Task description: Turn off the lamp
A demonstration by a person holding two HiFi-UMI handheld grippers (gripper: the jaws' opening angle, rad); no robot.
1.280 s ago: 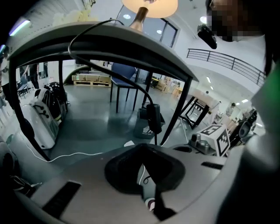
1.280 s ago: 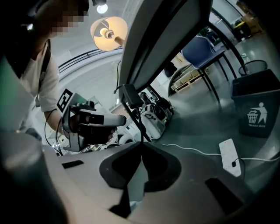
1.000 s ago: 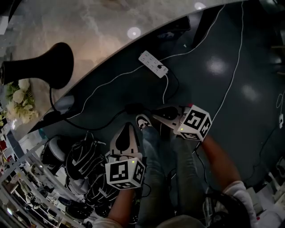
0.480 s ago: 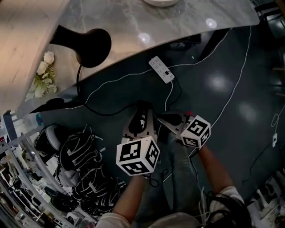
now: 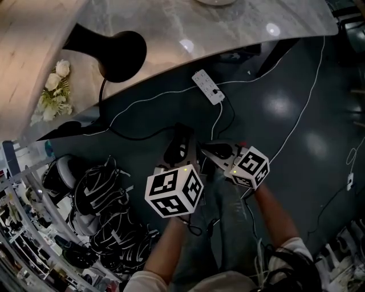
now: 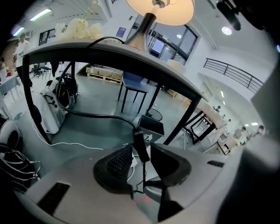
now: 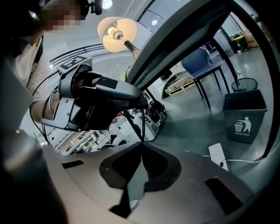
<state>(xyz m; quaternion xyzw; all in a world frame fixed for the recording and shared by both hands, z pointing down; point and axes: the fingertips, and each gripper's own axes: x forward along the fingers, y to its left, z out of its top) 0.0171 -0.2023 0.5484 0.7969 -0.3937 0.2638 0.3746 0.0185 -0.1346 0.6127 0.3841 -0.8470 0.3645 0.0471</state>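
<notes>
The lamp (image 6: 160, 10) stands lit on the table (image 6: 109, 54); from above its shade (image 5: 118, 54) looks black. Its black cord (image 6: 94, 116) hangs down to an inline switch (image 6: 139, 143). That switch sits between the jaws of my left gripper (image 6: 141, 150), which are opening, and the pads stand clear of it. My right gripper (image 7: 141, 145) is shut on the thin cord (image 7: 131, 121) just below. In the head view, the left gripper (image 5: 181, 145) and right gripper (image 5: 207, 150) meet tip to tip above the person's legs.
A white power strip (image 5: 209, 86) with a plug lies on the dark floor under the table edge. Black helmets and bags (image 5: 102, 199) crowd the left. A grey bin (image 7: 244, 117) and a blue chair (image 7: 200, 65) stand further off. White flowers (image 5: 54, 91) sit by the lamp.
My left gripper has moved up the picture to beside the right one and rolled, its marker cube turned. The head view has tilted to show more table top. The right gripper stayed put.
</notes>
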